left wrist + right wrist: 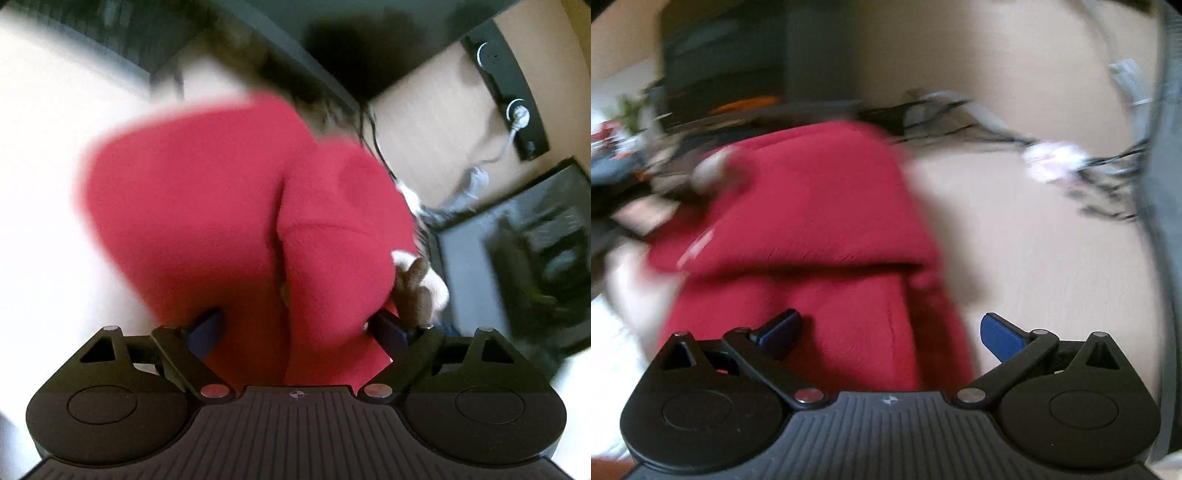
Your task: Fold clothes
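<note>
My left gripper (299, 328) has its two blue pads (207, 330) spread wide, with the red fleece garment (236, 206) bunched between and over them. The jaws are not pinched together, so I judge the cloth is draped across them, not clamped, though the fleece hides the tips and I cannot be sure. My right gripper (890, 332) is just as wide open: its left pad lies against the red fleece garment (812, 221), its right pad (1001, 338) stands clear over the pale wooden surface (1034, 240), and it holds nothing.

Further out, the garment sits in a rumpled heap, with a deep crease running down the middle in the left view and a thick fold lying across it in the right view. Beside its edge, the left view shows something small, brown and white (415, 284); it is too blurred to name. Beyond lie dark cables (1100, 173), a black power strip (506, 85) and dark furniture.

Both views are smeared, so I seem to be moving fast. The risk I see is closing on a thick wad rather than a single edge, which would drag the whole heap and leave a lumpy fold. With the jaws this wide, the fleece could also slide off mid-swing, or a pad could snag the nearby cables.
</note>
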A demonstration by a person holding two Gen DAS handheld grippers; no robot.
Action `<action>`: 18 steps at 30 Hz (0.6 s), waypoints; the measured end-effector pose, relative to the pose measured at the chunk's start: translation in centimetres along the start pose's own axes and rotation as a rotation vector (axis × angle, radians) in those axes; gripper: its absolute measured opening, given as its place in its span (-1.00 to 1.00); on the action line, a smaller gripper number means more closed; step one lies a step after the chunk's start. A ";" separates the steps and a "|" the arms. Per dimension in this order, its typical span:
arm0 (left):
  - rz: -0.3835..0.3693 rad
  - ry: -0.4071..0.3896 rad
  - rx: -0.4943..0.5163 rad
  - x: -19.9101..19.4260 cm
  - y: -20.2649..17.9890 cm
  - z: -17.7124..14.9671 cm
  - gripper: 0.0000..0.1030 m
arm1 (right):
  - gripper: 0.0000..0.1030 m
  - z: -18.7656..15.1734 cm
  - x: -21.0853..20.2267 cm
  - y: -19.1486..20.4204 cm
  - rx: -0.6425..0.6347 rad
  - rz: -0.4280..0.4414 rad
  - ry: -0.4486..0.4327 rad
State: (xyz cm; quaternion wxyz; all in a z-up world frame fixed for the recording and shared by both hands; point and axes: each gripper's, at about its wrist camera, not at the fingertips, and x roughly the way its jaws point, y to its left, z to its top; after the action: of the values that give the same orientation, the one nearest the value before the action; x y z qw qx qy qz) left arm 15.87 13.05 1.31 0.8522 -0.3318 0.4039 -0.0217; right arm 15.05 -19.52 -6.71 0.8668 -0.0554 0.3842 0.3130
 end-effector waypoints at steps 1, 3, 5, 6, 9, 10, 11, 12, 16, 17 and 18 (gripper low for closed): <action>0.033 -0.029 0.034 -0.1 0.0 0.8 0.84 | 1.00 -0.1 -0.2 0.9 -0.028 0.063 0.017; 0.055 -0.032 0.038 -0.4 0.6 1.9 0.85 | 1.00 0.2 -1.2 1.9 -0.074 0.162 0.037; 0.073 -0.024 0.051 -1.4 1.1 2.0 0.83 | 1.00 1.0 -2.8 1.2 -0.058 0.200 0.005; 0.084 -0.020 0.066 -2.1 1.3 1.8 0.83 | 1.00 1.5 -3.6 0.6 -0.043 0.211 -0.017; 0.048 -0.015 0.060 -4.5 3.2 1.6 0.84 | 1.00 3.5 -4.4 -2.7 0.093 0.196 -0.076; 0.015 -0.017 0.040 -5.0 3.8 1.6 0.84 | 1.00 4.1 -4.0 -3.7 0.138 0.170 -0.091; -0.007 -0.029 0.030 -5.2 3.9 1.7 0.84 | 1.00 4.6 -3.3 -4.3 0.168 0.137 -0.101; -0.026 -0.043 0.023 -5.3 3.9 1.9 0.84 | 1.00 5.0 -2.5 -4.6 0.187 0.098 -0.106; 0.005 -0.114 0.070 -4.0 1.8 2.4 0.84 | 1.00 5.7 1.0 -4.6 0.201 -0.008 -0.090; 0.025 -0.127 0.079 -3.5 1.5 2.3 0.84 | 1.00 5.6 1.6 -4.4 0.196 -0.018 -0.081; 0.044 -0.140 0.088 -3.0 1.2 2.2 0.83 | 1.00 5.5 1.7 -4.1 0.196 -0.027 -0.083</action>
State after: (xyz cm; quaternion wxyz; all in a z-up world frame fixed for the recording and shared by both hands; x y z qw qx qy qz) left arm 15.15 16.07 3.63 0.8923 -0.2861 0.3493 0.0025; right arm 21.80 -20.12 -4.71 0.8873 0.0375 0.3762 0.2640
